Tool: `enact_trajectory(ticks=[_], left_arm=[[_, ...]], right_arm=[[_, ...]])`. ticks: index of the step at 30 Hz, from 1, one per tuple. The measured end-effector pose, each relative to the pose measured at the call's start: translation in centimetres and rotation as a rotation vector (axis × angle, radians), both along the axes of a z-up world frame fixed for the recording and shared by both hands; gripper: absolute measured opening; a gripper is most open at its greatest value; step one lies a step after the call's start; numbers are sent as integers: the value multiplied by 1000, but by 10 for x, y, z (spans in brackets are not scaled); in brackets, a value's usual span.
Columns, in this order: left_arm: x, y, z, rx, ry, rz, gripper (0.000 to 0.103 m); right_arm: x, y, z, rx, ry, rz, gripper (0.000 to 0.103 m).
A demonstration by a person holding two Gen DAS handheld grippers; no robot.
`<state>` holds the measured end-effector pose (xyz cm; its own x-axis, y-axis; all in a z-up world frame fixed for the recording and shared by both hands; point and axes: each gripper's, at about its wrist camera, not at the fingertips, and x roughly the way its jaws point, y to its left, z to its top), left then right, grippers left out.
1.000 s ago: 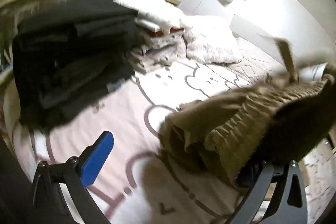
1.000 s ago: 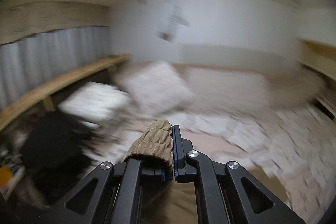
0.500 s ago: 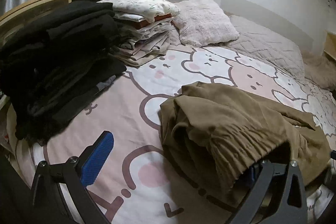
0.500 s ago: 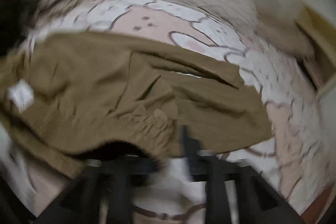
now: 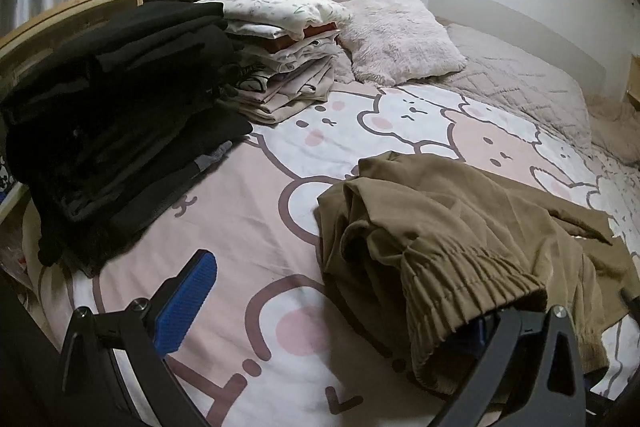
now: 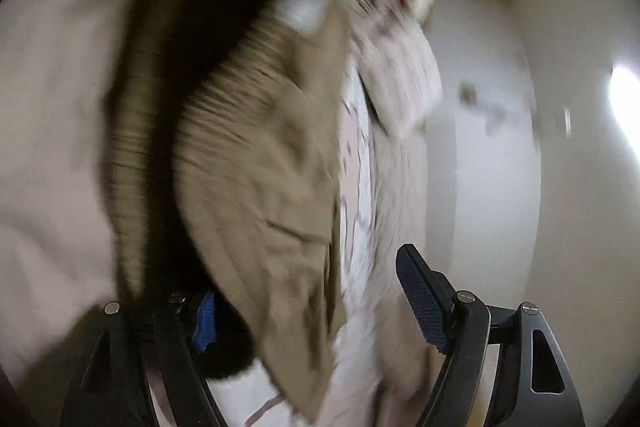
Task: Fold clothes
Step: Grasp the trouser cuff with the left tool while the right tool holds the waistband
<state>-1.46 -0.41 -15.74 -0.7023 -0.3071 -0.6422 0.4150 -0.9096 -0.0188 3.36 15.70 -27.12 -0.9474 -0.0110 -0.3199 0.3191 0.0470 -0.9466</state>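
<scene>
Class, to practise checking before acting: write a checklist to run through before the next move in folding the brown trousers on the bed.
1. Trousers lie on the bed sheet: ok.
2. Trousers spread flat: not ok, bunched at the waistband.
3. Left gripper grips cloth: not ok, open, waistband only draped over one finger.
4. Right gripper grips cloth: not ok, jaws closing, cloth between them but not pinched.
5. Trouser leg ends located: cannot tell, view too blurred and cropped.
</scene>
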Motion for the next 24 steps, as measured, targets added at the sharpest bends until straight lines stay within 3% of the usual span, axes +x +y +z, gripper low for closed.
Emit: enact_trajectory(ticks=[1,3,10,13,17,18,20,22,24], left_arm=[[0,0,0,-7,-1,0,103],[0,0,-2,-27,-7,4,103],[-2,12,-23,-75,-80,-46,103],[1,19,-23,-102,-66,-69,103],[6,14,-7,-118,-6,-60,103],[8,11,-3,-115,4,-52,103],[12,4,5,-105,26,-35,103],[16,-6,15,-78,49,-11,103],[19,-18,28,-47,79,5,103]], right_arm=[[1,-2,1,4,-19,6,37],[-8,-2,10,-37,-75,-50,14],[-80,38,73,-293,-39,-393,12],[-105,53,95,-404,-41,-528,12],[-118,59,83,-459,-172,-664,13],[-116,58,76,-470,-207,-680,13],[-114,56,70,-470,-224,-696,24],[-112,52,71,-481,-203,-725,65],[-107,53,87,-545,-192,-737,70]])
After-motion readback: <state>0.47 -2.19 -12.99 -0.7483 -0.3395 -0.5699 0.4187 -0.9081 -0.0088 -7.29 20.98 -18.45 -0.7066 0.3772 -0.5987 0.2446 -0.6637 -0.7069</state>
